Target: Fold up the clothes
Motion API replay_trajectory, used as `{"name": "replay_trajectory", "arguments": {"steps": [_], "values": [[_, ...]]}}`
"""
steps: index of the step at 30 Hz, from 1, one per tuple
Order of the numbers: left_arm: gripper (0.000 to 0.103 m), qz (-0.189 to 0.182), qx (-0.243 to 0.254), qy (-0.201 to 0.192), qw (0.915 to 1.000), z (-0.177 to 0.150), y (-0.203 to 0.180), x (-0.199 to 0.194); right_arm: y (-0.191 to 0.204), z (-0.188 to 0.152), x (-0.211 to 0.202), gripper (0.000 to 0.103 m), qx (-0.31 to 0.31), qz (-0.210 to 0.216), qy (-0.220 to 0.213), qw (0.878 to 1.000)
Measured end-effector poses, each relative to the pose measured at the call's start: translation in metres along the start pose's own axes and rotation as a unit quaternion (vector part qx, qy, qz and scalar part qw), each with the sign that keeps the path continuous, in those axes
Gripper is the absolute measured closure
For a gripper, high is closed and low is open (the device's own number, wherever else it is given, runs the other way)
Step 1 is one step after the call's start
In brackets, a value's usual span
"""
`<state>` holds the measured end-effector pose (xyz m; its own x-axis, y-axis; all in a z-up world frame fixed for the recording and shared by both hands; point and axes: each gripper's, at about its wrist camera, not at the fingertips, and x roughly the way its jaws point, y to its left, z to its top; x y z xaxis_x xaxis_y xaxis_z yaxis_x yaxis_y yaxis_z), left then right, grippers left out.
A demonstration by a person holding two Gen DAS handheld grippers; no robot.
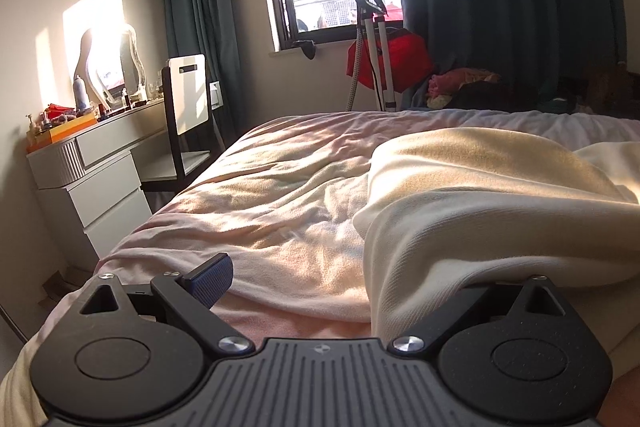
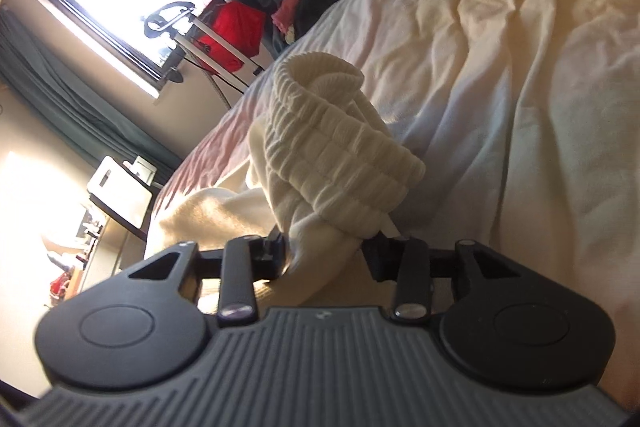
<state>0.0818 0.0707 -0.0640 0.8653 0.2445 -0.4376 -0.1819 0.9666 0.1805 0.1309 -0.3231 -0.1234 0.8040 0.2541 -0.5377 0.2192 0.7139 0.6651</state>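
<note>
Jaws of the right gripper point(image 2: 324, 259) pinch the cream garment point(image 2: 340, 155); left gripper point(image 1: 348, 279) jaws stand apart, garment draped over one, above the bed point(image 1: 260, 195).

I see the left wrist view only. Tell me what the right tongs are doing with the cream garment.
Observer: The right tongs have the cream garment bunched between their fingers, with cloth touching both.
Operator: Name the part they hold.
Observer: The cloth just below a ribbed elastic band.
Operator: Describe how that band sits.
Observer: It is twisted and stands up off the bed.
</note>
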Motion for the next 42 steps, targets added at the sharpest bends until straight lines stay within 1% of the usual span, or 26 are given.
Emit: {"name": "replay_trajectory", "arguments": {"steps": [1,2,3,4,6,7,8,11,15,18,21,23,25,27,28,29,31,33,34,35,37,39,40,42], "values": [[0.004,-0.001,-0.004,0.005,1.0000,0.000,0.001,0.001,0.001,-0.001,0.000,0.035,-0.007,-0.017,0.001,1.000],[0.004,-0.003,-0.010,0.010,0.9999,0.000,0.003,0.002,0.002,-0.003,0.000,0.029,-0.014,-0.034,0.001,0.999],[0.004,-0.006,-0.016,0.016,0.9997,0.000,0.004,0.003,0.002,-0.004,0.001,0.027,-0.018,-0.040,0.001,0.999],[0.004,-0.008,-0.023,0.022,0.9995,0.000,0.006,0.003,0.000,-0.005,0.003,0.026,-0.017,-0.035,0.005,0.999],[0.003,-0.014,-0.040,0.033,0.9986,0.000,0.010,0.006,-0.006,-0.006,0.011,0.027,0.003,-0.006,0.031,0.999],[0.002,-0.017,-0.051,0.039,0.9978,-0.001,0.012,0.008,-0.007,-0.007,0.016,0.021,0.007,0.002,0.041,0.999],[0.001,-0.019,-0.061,0.045,0.9969,-0.001,0.015,0.009,-0.008,-0.009,0.022,0.019,0.010,0.008,0.050,0.999],[0.000,-0.024,-0.091,0.062,0.9936,-0.001,0.023,0.015,-0.007,-0.011,0.035,0.013,-0.015,-0.006,0.056,0.998],[0.000,-0.029,-0.115,0.076,0.9900,-0.002,0.029,0.020,-0.010,-0.011,0.042,0.012,-0.011,0.001,0.059,0.998],[0.000,-0.030,-0.121,0.078,0.9891,-0.001,0.029,0.021,-0.008,-0.010,0.043,0.012,-0.012,0.002,0.059,0.998],[0.000,-0.031,-0.126,0.080,0.9883,-0.001,0.029,0.021,-0.010,-0.007,0.040,0.011,0.017,0.028,0.054,0.998],[0.000,-0.032,-0.133,0.084,0.9871,0.000,0.031,0.021,-0.011,-0.003,0.032,0.011,0.047,0.067,0.039,0.996],[0.000,-0.037,-0.149,0.089,0.9841,0.000,0.035,0.022,-0.010,0.000,0.025,0.011,0.048,0.101,0.031,0.993],[0.000,-0.050,-0.165,0.093,0.9806,0.001,0.038,0.023,0.003,0.003,0.030,0.011,0.020,0.098,0.038,0.994],[0.001,-0.058,-0.170,0.099,0.9788,0.001,0.038,0.024,0.007,0.000,0.034,0.012,0.001,0.081,0.047,0.996],[0.001,-0.065,-0.173,0.106,0.9771,0.001,0.038,0.024,0.011,-0.004,0.038,0.021,-0.019,0.063,0.055,0.996],[0.003,-0.086,-0.181,0.125,0.9717,0.001,0.038,0.023,0.011,-0.010,0.040,0.033,-0.034,0.028,0.052,0.998],[0.004,-0.119,-0.196,0.143,0.9629,0.000,0.040,0.020,0.010,-0.008,0.036,0.047,-0.023,0.024,0.043,0.999],[0.004,-0.134,-0.206,0.148,0.9580,0.000,0.043,0.016,0.011,-0.006,0.031,0.059,-0.022,0.024,0.035,0.999],[0.004,-0.150,-0.215,0.153,0.9528,-0.001,0.045,0.013,0.013,-0.003,0.025,0.067,-0.021,0.024,0.026,0.999],[0.004,-0.171,-0.232,0.145,0.9467,-0.001,0.056,0.003,0.016,0.001,0.015,0.071,-0.020,0.025,0.010,0.999],[0.004,-0.193,-0.256,0.137,0.9372,0.000,0.069,-0.003,0.017,0.005,0.006,0.072,-0.016,0.027,-0.005,0.999],[0.004,-0.206,-0.273,0.137,0.9296,0.000,0.074,-0.002,0.017,0.007,0.003,0.072,-0.011,0.029,-0.010,0.999],[0.003,-0.233,-0.319,0.135,0.9089,-0.001,0.082,0.005,0.017,0.009,0.000,0.073,-0.007,0.029,-0.014,0.999]]}}
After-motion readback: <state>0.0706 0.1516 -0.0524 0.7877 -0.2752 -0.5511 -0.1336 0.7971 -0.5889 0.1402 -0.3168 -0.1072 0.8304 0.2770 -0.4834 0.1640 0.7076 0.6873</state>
